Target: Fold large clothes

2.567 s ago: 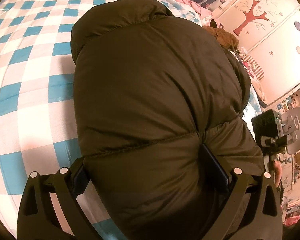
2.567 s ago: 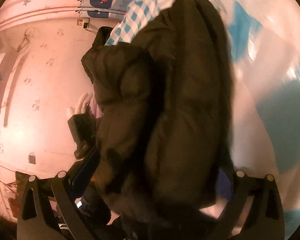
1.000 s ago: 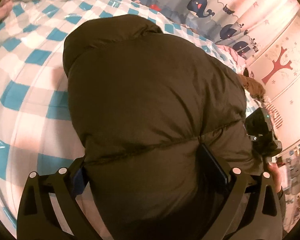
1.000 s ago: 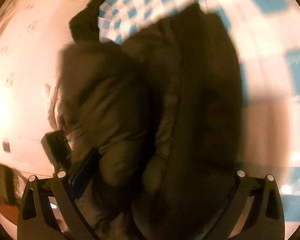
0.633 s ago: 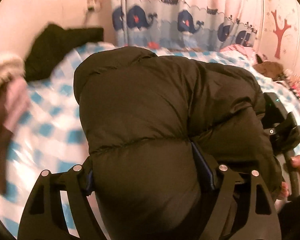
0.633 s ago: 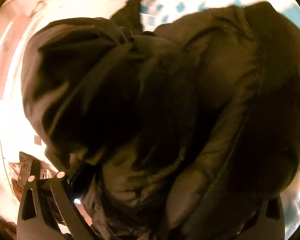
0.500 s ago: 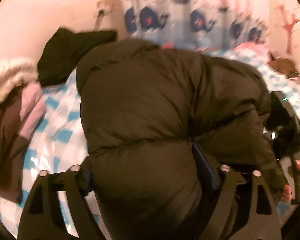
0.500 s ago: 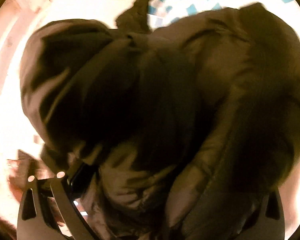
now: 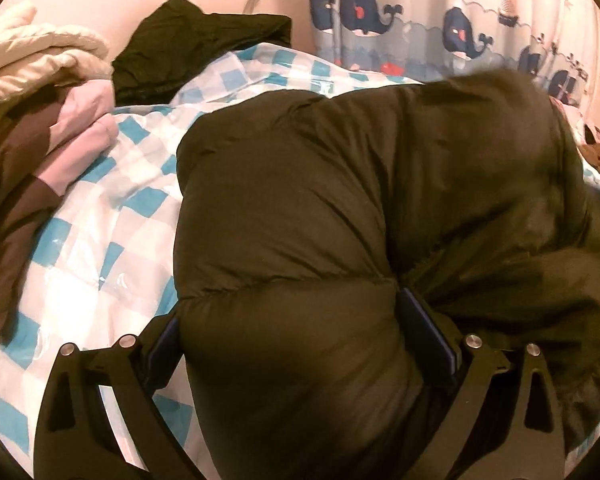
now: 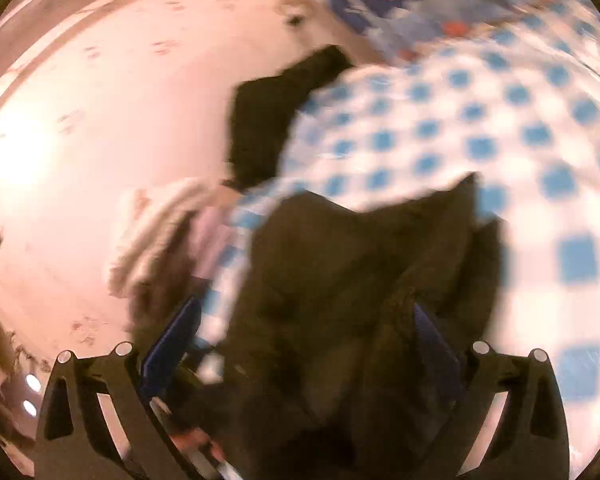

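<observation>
Tongs (image 9: 288, 340) round jacket (image 9: 340, 208) (clothes pile (image 9: 40, 120) beside)

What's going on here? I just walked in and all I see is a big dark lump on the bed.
A person is folding a dark puffer jacket on a bed with a blue-and-white checked cover, using handheld tongs in each hand. The left tongs are clamped on a thick quilted section of the bundled jacket. The right tongs also have jacket fabric between their fingers, though that view is blurred. Other clothes sit piled at the bed's far left.
</observation>
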`<state>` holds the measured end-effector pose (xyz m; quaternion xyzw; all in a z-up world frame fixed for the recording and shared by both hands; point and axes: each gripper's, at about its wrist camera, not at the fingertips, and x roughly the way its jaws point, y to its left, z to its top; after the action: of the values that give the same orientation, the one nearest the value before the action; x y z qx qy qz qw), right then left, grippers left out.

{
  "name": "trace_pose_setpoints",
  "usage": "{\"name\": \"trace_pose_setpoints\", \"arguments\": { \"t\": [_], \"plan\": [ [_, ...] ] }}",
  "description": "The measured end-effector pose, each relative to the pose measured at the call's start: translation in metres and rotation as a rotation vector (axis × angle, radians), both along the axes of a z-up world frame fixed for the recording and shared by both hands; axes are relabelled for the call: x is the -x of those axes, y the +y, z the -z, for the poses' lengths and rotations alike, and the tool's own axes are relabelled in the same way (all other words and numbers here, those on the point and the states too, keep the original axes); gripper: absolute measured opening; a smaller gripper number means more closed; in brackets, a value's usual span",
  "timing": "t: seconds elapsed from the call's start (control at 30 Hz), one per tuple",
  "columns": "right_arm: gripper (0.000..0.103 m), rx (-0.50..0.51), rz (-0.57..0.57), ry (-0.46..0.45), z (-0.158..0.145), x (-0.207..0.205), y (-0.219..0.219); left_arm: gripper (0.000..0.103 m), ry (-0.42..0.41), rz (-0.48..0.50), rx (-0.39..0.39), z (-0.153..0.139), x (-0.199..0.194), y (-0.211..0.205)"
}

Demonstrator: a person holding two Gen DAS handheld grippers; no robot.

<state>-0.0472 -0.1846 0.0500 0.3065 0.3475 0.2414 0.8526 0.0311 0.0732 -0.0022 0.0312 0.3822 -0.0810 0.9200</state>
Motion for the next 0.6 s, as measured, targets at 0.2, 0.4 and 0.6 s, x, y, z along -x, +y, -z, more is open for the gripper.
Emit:
{"name": "trace_pose_setpoints", "arguments": {
  "t": [0.2,0.4,0.6],
  "plan": [
    [0.098,0.003,0.326,-0.069,0.001,0.012,-0.029,0.094,-0.002,0.026,0.02,0.008,-0.002,0.007],
    [0.098,0.116,0.36,-0.349,-0.053,0.042,-0.04,0.094,-0.042,0.111,-0.047,0.008,0.0,-0.007],
    [0.098,0.13,-0.017,-0.192,-0.003,-0.091,0.022,0.094,-0.018,0.126,-0.008,0.004,-0.005,-0.001]
  ]
}}
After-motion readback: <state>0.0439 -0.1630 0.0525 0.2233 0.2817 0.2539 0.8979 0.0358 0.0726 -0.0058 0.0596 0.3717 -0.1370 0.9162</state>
